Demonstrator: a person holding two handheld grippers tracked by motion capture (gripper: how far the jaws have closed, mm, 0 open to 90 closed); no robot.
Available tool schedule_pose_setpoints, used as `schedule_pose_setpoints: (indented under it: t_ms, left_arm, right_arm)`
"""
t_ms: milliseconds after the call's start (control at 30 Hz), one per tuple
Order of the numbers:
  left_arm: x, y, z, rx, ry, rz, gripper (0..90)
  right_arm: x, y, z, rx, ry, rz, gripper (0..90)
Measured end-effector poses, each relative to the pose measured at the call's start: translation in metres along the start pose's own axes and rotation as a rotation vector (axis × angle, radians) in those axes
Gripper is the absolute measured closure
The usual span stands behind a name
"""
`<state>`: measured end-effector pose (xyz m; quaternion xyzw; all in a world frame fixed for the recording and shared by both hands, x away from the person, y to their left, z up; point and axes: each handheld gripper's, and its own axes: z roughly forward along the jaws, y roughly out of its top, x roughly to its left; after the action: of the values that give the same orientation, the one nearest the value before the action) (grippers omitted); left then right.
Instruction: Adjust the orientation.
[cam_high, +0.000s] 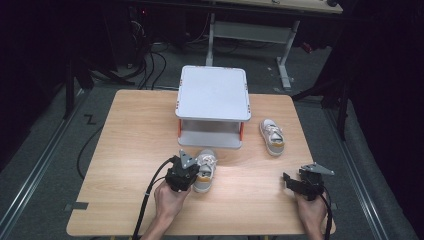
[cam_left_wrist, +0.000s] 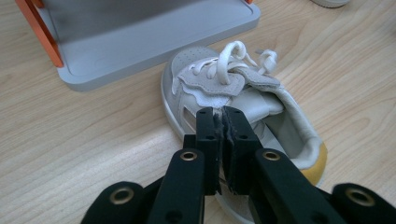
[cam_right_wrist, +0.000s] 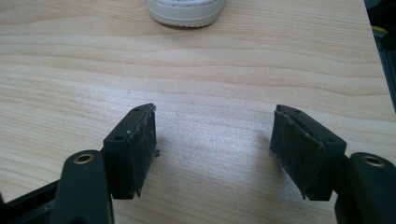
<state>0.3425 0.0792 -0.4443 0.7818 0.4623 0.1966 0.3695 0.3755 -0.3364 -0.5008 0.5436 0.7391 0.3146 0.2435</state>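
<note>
A small white shoe (cam_high: 207, 166) with a tan heel lies on the wooden table (cam_high: 135, 150) just in front of the grey two-level stand (cam_high: 214, 92). My left gripper (cam_high: 198, 171) is shut on the shoe's side wall near the tongue. In the left gripper view the jaws of this gripper (cam_left_wrist: 223, 113) meet over the shoe (cam_left_wrist: 233, 77), whose sole rests on the table. The matching shoe (cam_high: 272, 136) lies to the right of the stand, and its toe (cam_right_wrist: 184, 11) is at the top of the right gripper view. My right gripper (cam_high: 288, 181) stands open and holds nothing (cam_right_wrist: 212, 123), low over bare wood.
The stand's lower shelf (cam_left_wrist: 140, 32) is bare, with orange posts (cam_left_wrist: 39, 32) at its corners. The table's right edge (cam_right_wrist: 376, 70) runs close to my right gripper. Cables and a desk frame (cam_high: 250, 30) lie on the floor beyond the table.
</note>
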Motion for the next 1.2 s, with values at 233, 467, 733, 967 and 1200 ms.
schedule_pose_setpoints:
  t_ms: [233,467,733,967,1200]
  left_arm:
    - [0.006,-0.008,0.001,0.012,-0.056,-0.034,83.1]
    - [0.009,-0.008,0.001,0.001,-0.083,-0.043,77.0]
    - [0.013,-0.009,-0.005,-0.038,-0.099,-0.042,61.4]
    - [0.025,-0.008,-0.011,-0.07,-0.113,-0.074,52.8]
    - [0.042,-0.007,-0.025,-0.104,-0.101,-0.091,51.5]
  right_arm:
    - [0.0,0.0,0.0,0.0,-0.001,0.001,31.2]
    - [0.0,0.0,0.0,0.001,-0.001,0.005,31.2]
    - [0.0,0.0,0.0,0.001,0.0,0.005,31.2]
    - [0.0,0.0,0.0,0.001,0.0,0.005,31.2]
    - [0.0,0.0,0.0,0.001,0.0,0.004,31.1]
